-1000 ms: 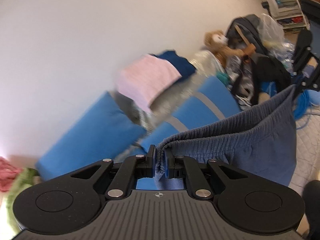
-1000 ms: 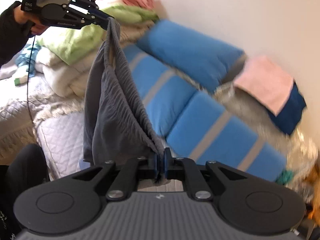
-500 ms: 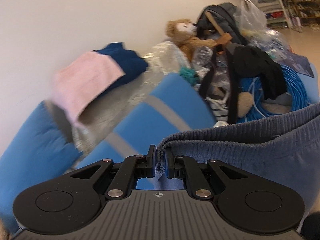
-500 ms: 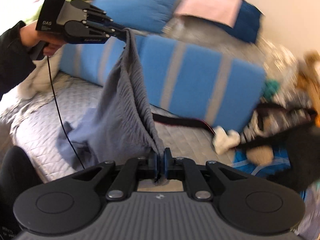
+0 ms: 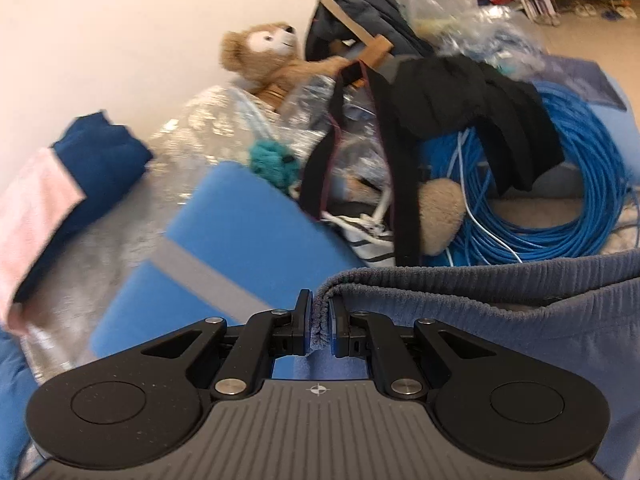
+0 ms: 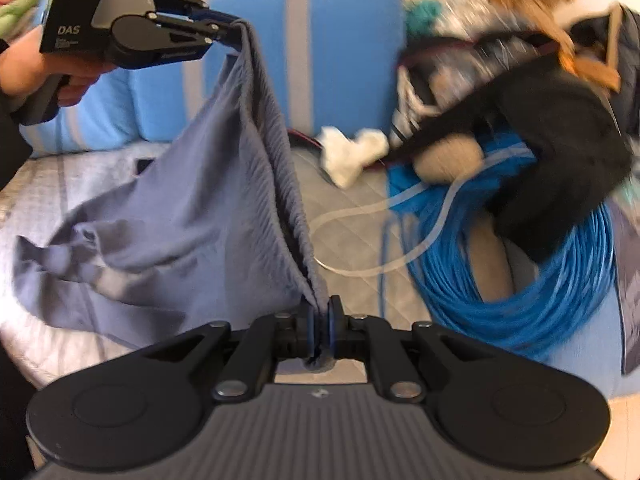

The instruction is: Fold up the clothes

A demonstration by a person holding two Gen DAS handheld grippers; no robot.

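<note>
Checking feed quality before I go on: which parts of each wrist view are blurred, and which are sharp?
Left wrist: pink towel and silver cover smeared, teddy bear fairly sharp. Right wrist: black strap and blue cable coil streaked, grey shorts clearer.

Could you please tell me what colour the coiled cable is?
Bright blue: the coiled cable shows best in the right wrist view.

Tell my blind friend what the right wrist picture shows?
Two claws, right and left, stretch the ribbed waistband of grey-blue shorts over a quilted bed. Behind are blue cushions, a blue cable coil and a black garment.
</note>
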